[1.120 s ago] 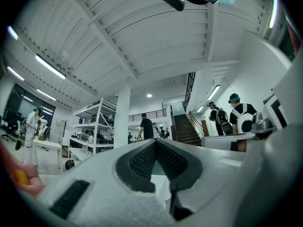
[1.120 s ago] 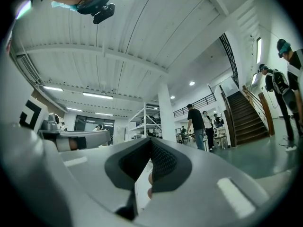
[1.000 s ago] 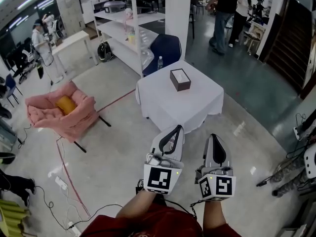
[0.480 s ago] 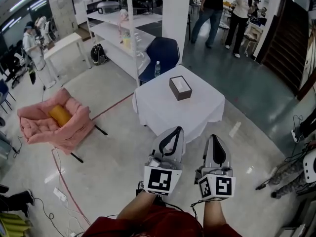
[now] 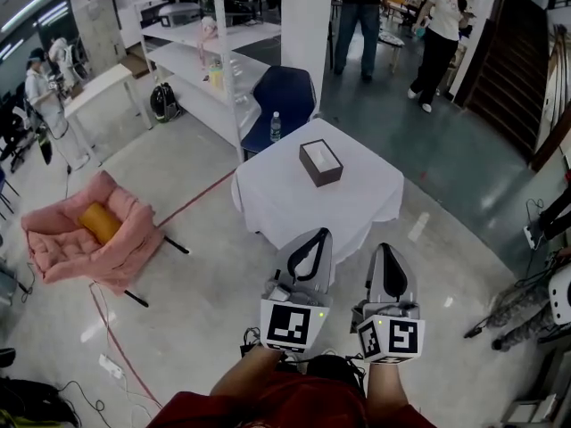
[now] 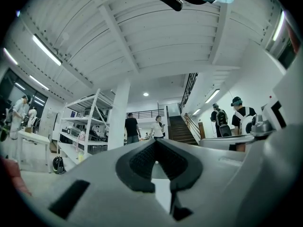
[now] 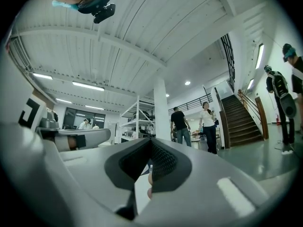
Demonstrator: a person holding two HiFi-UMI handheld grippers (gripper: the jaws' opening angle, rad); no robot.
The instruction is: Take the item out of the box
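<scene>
White cloth covers the small tabletop (image 5: 343,205) in the middle of the room. The brown box (image 5: 320,162) sits on it toward the far side, with a white bit showing in the slot on its top. The left hand-held gripper (image 5: 314,233) and the right hand-held gripper (image 5: 385,247) are held side by side in the air in front of the person. They are on the near side of the tabletop, well apart from the box, and both point toward it. The left one is clenched, its tips touching, with nothing between them. The right one is clenched too and holds nothing. A blue chair (image 5: 284,94) stands behind the tabletop, and a small bottle (image 5: 275,126) shows next to it. Off to the left, a pink chair (image 5: 89,250) has an orange cushion (image 5: 98,223) on it. White shelves (image 5: 192,47) stand at the back, and some people (image 5: 437,34) stand farther off on the shiny floor (image 5: 464,163).
</scene>
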